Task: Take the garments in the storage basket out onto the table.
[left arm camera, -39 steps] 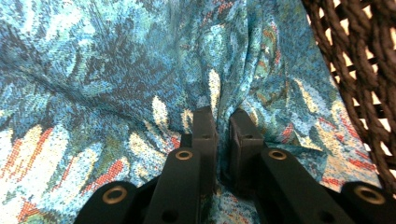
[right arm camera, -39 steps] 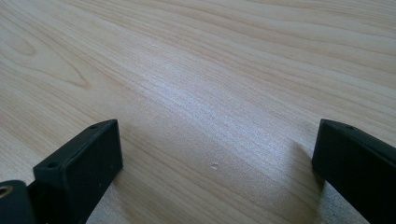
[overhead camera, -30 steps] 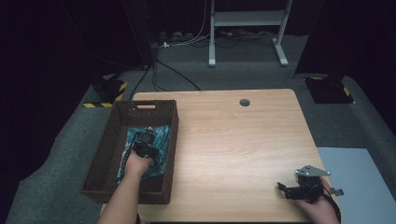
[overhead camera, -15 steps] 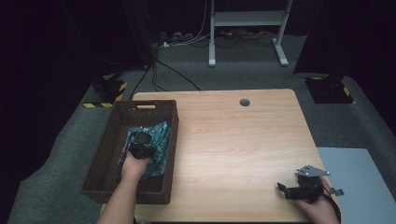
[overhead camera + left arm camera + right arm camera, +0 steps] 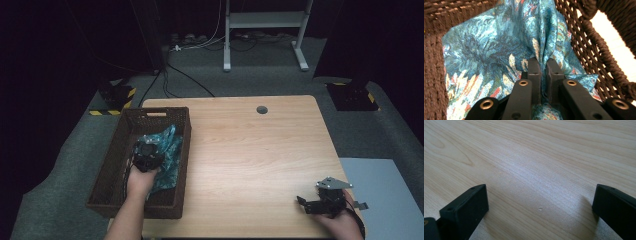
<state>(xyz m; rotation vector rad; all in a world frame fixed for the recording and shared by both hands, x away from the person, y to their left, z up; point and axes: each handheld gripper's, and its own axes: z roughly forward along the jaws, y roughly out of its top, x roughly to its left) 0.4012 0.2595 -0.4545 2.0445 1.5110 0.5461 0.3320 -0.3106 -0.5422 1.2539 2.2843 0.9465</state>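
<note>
Woven dark-brown wicker forms the basket (image 5: 116,165) at the left edge of the table (image 5: 250,160), and the left gripper (image 5: 148,154) is inside it, held by the person's left hand (image 5: 140,181). A teal cloth (image 5: 499,45) with a flower pattern in cream and red lies in the basket, under and in front of this gripper. In the left gripper view the two black jaws are pressed together on a fold of the cloth; the fabric rises from between the tips in a ridge and spreads to both sides. The wicker wall of the basket stands close to the right of the jaws, and another wall is at the left of them, behind the cloth. In the high view the cloth reaches from the gripper toward the far right corner of the basket.

Farther to the right, well apart from the basket, the right gripper (image 5: 320,202) rests low at the near right part of the table, in the person's right hand (image 5: 345,222). Its jaws stand wide apart, and between them there is bare light wood. On top of it sits a grey plate (image 5: 334,183).
</note>
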